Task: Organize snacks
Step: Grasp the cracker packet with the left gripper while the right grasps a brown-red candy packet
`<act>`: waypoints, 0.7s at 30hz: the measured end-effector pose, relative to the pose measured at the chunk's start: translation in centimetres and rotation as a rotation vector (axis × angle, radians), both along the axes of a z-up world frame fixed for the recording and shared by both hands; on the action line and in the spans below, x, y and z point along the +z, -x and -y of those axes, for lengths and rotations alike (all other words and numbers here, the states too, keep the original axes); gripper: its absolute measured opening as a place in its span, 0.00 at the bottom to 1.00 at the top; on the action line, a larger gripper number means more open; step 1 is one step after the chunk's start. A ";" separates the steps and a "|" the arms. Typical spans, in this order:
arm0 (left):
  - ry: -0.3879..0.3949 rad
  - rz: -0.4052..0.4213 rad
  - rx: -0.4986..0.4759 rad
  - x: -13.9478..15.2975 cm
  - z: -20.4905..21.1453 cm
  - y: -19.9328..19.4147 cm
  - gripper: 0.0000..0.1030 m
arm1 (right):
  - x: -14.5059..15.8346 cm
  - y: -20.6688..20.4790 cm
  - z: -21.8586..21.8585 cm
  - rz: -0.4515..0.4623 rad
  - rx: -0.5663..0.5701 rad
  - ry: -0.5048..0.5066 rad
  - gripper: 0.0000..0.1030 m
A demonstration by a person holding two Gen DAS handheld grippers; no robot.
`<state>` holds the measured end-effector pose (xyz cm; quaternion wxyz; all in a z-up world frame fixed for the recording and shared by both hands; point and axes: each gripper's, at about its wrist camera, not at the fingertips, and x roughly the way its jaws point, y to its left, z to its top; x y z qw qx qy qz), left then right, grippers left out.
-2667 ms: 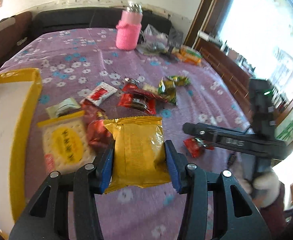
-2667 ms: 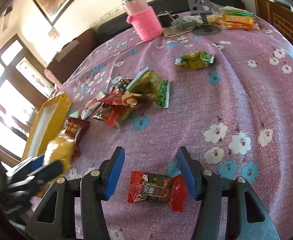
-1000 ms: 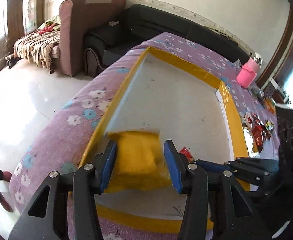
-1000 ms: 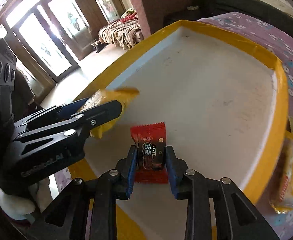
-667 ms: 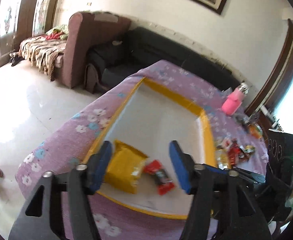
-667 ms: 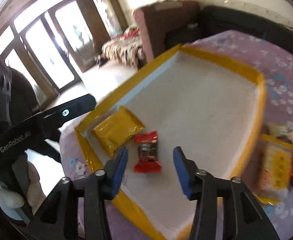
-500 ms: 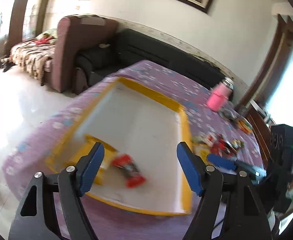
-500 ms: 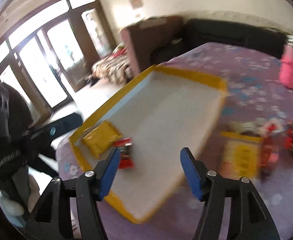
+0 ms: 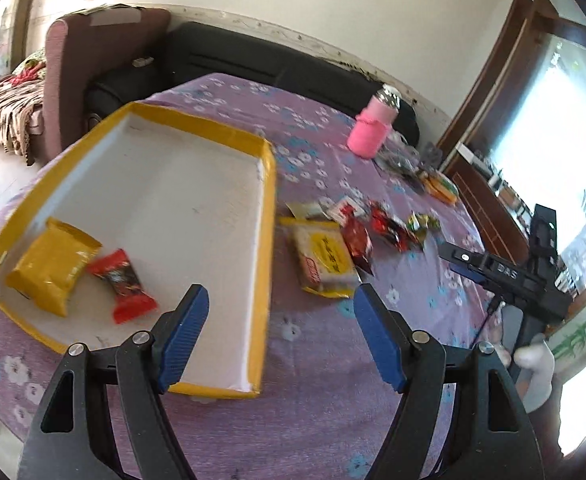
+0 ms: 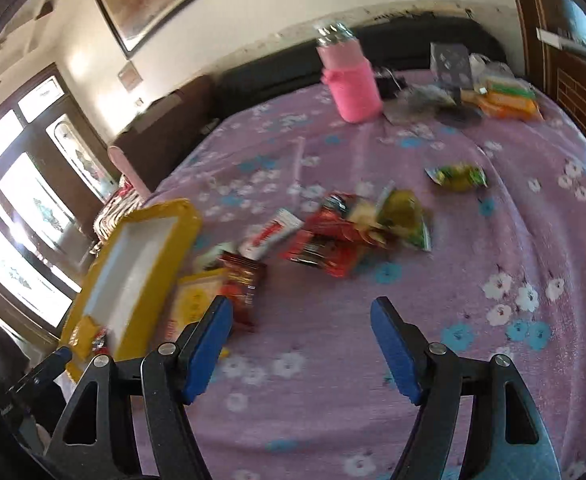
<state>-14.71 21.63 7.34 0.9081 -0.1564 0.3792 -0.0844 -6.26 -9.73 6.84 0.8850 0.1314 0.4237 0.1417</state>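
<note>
Snacks [image 10: 333,236] lie scattered on the cloth beyond both grippers' wide, empty jaws.

Glossy foil wrappers [image 9: 389,227] (crinkled); matt cloth tablecloth [image 10: 493,240].

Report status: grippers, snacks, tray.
Left gripper open, right gripper open, both empty. Two snacks in tray: yellow pack, red candy. Loose pile unobstructed.

Between my left gripper [image 9: 279,330] and the snack pile [image 9: 357,236] lies bare cloth [image 9: 321,384]; only the tray [image 9: 267,216] rim stands just left of that path. My right gripper [image 10: 301,344] has open cloth ahead up to the red packets [image 10: 321,248]. The bottle [image 10: 351,80] stands well beyond.
</note>
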 end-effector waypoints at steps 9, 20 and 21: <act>-0.040 -0.017 -0.061 -0.7 1.9 -0.1 0.73 | -2.7 -4.1 -6.7 -0.081 0.134 0.018 0.70; -0.098 -0.018 -0.142 -0.3 4.5 -1.6 0.73 | -5.0 -5.8 -8.8 -0.132 0.136 0.066 0.30; -0.101 -0.020 -0.151 -0.3 4.9 -1.9 0.73 | -4.8 -5.6 -8.5 -0.131 0.133 0.068 0.30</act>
